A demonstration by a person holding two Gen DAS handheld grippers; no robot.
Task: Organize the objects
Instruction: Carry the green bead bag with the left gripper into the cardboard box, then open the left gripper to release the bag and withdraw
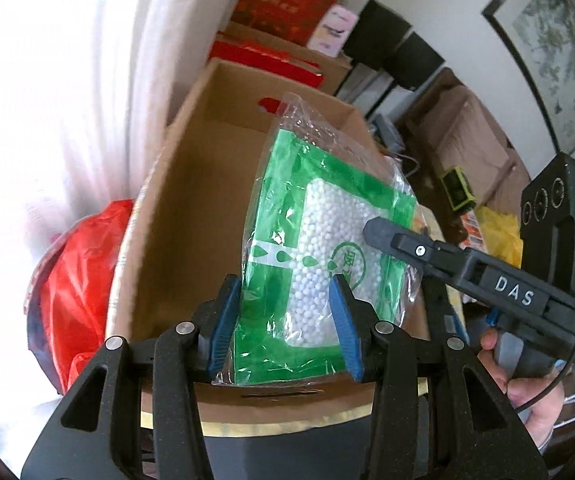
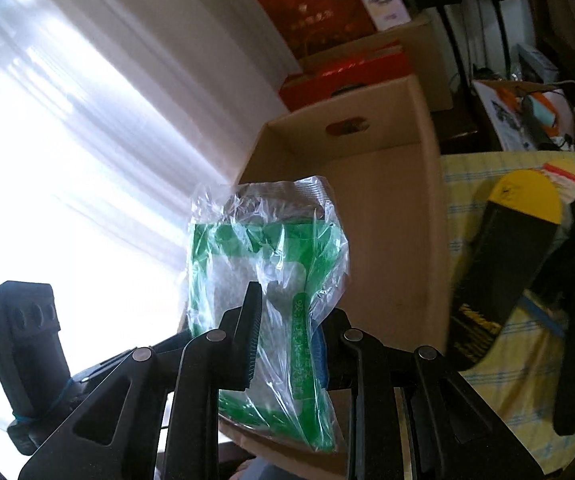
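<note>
A green and clear plastic bag of small white beads (image 1: 319,248) hangs over the open cardboard box (image 1: 191,200). My right gripper (image 2: 285,332) is shut on the bag (image 2: 267,280) and holds it above the box (image 2: 391,216). In the left wrist view the right gripper (image 1: 383,232) reaches in from the right onto the bag's edge. My left gripper (image 1: 285,320) is open; its blue pads (image 1: 223,320) stand on either side of the bag's lower part without pressing it.
A red plastic bag (image 1: 75,292) lies left of the box. Red gift boxes (image 1: 283,0) and cartons are stacked behind it. A black and yellow insole (image 2: 503,264) lies on a yellow checked cloth (image 2: 527,380) right of the box. A white curtain (image 2: 67,140) is at left.
</note>
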